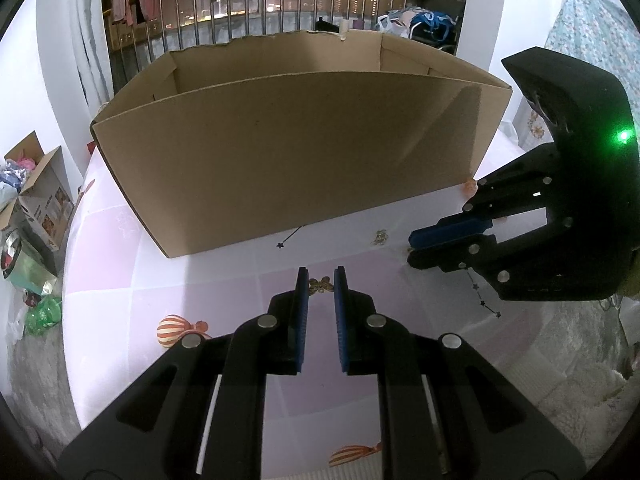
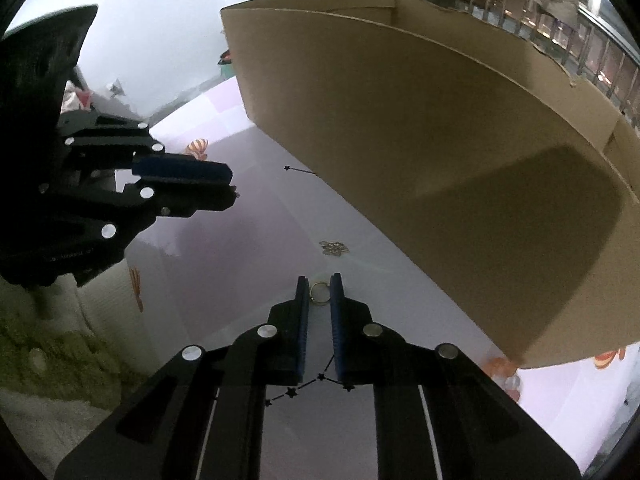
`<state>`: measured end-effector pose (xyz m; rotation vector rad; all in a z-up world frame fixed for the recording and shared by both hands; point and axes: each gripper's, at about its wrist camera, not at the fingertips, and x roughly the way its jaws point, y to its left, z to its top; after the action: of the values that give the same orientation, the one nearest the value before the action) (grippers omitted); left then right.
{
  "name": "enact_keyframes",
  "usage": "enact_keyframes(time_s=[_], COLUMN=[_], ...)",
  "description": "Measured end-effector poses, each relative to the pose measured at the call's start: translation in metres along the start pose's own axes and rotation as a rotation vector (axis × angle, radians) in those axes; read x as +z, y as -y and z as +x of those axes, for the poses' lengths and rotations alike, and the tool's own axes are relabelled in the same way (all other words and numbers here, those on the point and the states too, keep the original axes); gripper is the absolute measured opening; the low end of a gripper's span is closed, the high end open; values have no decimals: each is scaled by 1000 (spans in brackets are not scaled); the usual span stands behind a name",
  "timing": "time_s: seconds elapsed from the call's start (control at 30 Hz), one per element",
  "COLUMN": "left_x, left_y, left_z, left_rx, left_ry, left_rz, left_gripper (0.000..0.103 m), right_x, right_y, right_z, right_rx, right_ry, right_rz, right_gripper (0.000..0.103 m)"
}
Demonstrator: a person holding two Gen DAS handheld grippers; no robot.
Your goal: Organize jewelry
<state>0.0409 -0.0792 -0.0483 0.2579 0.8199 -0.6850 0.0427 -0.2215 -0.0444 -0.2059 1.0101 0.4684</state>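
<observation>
My left gripper (image 1: 321,280) is shut on a small bronze butterfly charm (image 1: 322,285), pinched at the very fingertips above the pale pink table cover (image 1: 224,280). In the right wrist view my right gripper (image 2: 319,286) holds a thin gold ring (image 2: 319,293) between its blue pads, both of which touch it. A black star chain (image 2: 320,378) lies on the cover under the right gripper's fingers. The right gripper (image 1: 416,248) also shows at the right of the left wrist view, with the chain (image 1: 486,302) trailing below it. The left gripper (image 2: 232,184) shows at the left of the right wrist view.
A big open cardboard box (image 1: 280,152) stands just beyond both grippers, its near wall (image 2: 440,140) close by. A small gold cluster charm (image 2: 334,247) and a black star on a thin stick (image 1: 290,240) lie by the box's foot. Clutter and boxes (image 1: 36,200) sit off the table's left.
</observation>
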Motion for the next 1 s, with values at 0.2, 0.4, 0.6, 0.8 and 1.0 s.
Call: enact_keyframes(time_s=[0.2, 0.4, 0.6, 0.8, 1.0], left_x=[-1, 0, 17, 56, 96], left_y=[0, 1, 3, -4, -10], left_z=[-1, -10, -40, -67, -40], left_rx=[5, 9, 1, -5, -47], left_ry=[4, 32, 116, 247, 243], left_rz=[5, 5, 48, 63, 28], left_gripper=[11, 11, 11, 11, 11], right_x=[-4, -10, -4, 16, 31], right_y=[4, 6, 1, 0, 22], right_z=[-3, -19, -66, -119, -109], right_rx=[-8, -18, -32, -77, -143], right_ry=[19, 60, 194, 384, 407], right_rz=[43, 82, 125, 178, 269], right_gripper=[11, 11, 11, 11, 11])
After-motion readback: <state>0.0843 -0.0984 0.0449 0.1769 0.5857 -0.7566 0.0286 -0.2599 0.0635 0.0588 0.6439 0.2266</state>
